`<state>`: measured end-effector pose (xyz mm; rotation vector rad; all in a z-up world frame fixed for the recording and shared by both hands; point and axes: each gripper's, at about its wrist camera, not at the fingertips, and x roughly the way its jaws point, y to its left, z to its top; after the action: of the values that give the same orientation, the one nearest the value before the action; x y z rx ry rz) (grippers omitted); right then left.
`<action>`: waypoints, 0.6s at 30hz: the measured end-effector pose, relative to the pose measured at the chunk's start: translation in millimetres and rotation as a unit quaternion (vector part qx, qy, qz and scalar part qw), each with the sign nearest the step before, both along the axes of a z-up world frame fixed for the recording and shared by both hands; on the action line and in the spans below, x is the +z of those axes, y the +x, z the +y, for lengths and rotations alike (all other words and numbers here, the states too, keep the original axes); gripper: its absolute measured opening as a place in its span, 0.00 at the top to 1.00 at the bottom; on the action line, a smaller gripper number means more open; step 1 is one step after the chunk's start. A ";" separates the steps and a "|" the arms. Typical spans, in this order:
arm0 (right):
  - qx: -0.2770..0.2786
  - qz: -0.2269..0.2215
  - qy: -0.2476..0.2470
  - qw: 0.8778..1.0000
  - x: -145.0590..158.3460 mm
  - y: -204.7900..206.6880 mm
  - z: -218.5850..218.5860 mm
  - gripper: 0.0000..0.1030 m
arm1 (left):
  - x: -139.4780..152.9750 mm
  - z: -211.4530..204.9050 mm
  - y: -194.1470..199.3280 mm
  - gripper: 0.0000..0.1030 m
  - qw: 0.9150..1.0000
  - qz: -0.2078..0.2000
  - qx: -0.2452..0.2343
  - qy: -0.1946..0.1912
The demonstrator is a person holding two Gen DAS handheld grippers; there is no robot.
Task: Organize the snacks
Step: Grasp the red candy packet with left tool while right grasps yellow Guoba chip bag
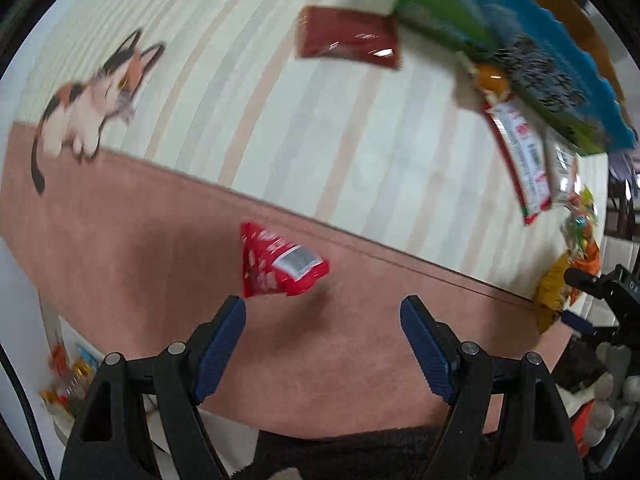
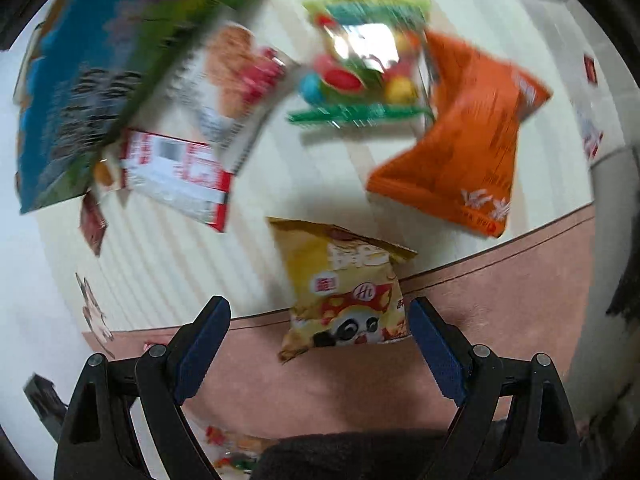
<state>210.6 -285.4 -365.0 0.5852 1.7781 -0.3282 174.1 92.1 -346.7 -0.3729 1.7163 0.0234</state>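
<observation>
Left wrist: left gripper [image 1: 322,309] jaws apart, nothing between them, over the pink border of the tablecloth [image 1: 328,152]. Small red packet [image 1: 280,264] lies on the border just beyond the left finger tip. Dark red packet [image 1: 349,42] farther off on the stripes, beside the blue-green box [image 1: 504,36].

Right wrist: right gripper [image 2: 320,310] jaws apart, not pressing anything. Yellow bag [image 2: 344,288] straddles the border edge between the tips. Orange bag [image 2: 468,132] and candy bag [image 2: 364,68] lie beyond. Both views blurred.
</observation>
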 end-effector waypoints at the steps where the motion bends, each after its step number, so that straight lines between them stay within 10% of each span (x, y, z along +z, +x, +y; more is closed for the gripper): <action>1: -0.010 0.005 0.005 1.000 -6.7 -2.2 -2.8 0.10 | -4.3 2.8 -2.0 0.23 1.000 0.006 0.008 -0.003; 7: -0.010 0.011 -0.012 1.000 -17.3 -2.8 -0.8 0.40 | -18.9 19.8 -6.8 0.23 0.998 0.023 0.047 -0.021; 18: 0.074 0.002 -0.031 0.997 -10.9 4.7 62.4 0.47 | -60.4 41.8 -12.5 0.24 0.990 0.071 0.097 -0.067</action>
<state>215.4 -223.0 -375.9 0.4069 1.7968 -0.2798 161.6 133.9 -407.2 -0.6509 1.8216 0.0790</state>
